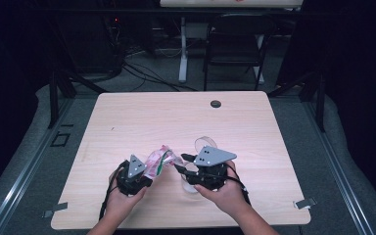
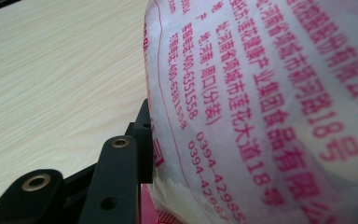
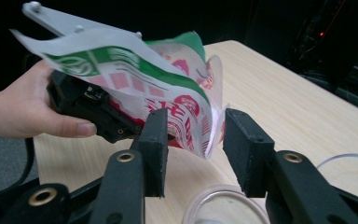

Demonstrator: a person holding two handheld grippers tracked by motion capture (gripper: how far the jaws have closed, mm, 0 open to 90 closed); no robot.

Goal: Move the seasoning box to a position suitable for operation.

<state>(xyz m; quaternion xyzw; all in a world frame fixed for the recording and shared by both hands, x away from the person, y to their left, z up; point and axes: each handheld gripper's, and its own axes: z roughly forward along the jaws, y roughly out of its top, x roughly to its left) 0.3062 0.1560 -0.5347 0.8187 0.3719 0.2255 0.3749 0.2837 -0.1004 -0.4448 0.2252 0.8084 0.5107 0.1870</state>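
A crinkled plastic food bag (image 1: 160, 159) with red print and green trim hangs above the table between my two grippers. My left gripper (image 1: 149, 171) is shut on its near end. In the left gripper view the bag (image 2: 261, 102) presses against one black finger (image 2: 121, 177) and hides the other. My right gripper (image 3: 193, 149) is open. The bag's free corner (image 3: 209, 135) hangs between its pads without being squeezed. A clear round container (image 1: 192, 185) sits on the table under the right gripper (image 1: 180, 162), its rim (image 3: 223, 198) just below the jaws.
A clear lid or second clear piece (image 1: 205, 143) lies just beyond the right gripper. The wooden table (image 1: 186, 117) has a dark cable hole (image 1: 216, 104) near its far edge. A black chair (image 1: 235, 44) and cables stand on the floor behind.
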